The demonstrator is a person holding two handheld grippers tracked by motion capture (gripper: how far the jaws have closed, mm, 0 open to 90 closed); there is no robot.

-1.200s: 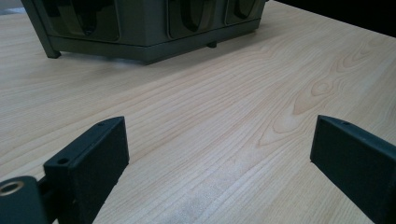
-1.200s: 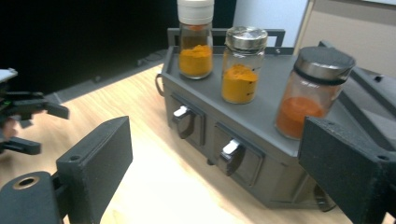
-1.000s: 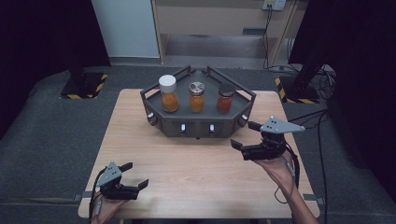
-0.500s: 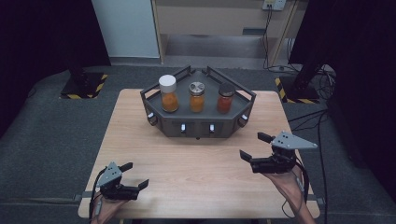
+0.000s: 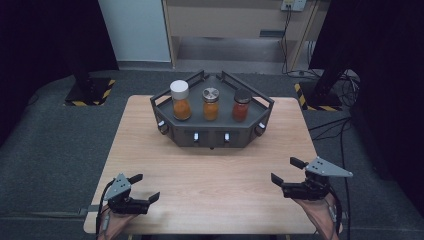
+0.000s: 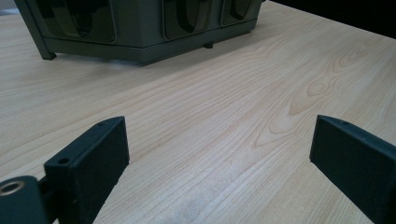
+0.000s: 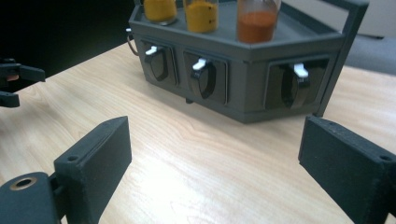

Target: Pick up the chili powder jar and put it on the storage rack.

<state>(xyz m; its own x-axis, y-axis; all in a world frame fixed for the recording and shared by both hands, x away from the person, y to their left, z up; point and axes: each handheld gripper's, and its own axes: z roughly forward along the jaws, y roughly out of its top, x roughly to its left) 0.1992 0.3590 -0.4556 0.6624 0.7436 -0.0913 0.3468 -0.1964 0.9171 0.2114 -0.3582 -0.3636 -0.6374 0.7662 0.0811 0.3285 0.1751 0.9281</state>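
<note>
The left gripper (image 5: 146,187) and right gripper (image 5: 286,170) were held low and well apart, jaws spread wide, nothing gripped between them.

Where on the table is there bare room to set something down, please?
The wide wood strip of the table between the grey rack and the near edge is bare, bordered by the left gripper and right gripper, both open and holding nothing. Narrower bare strips flank the rack. Its top is crowded with three jars.
</note>
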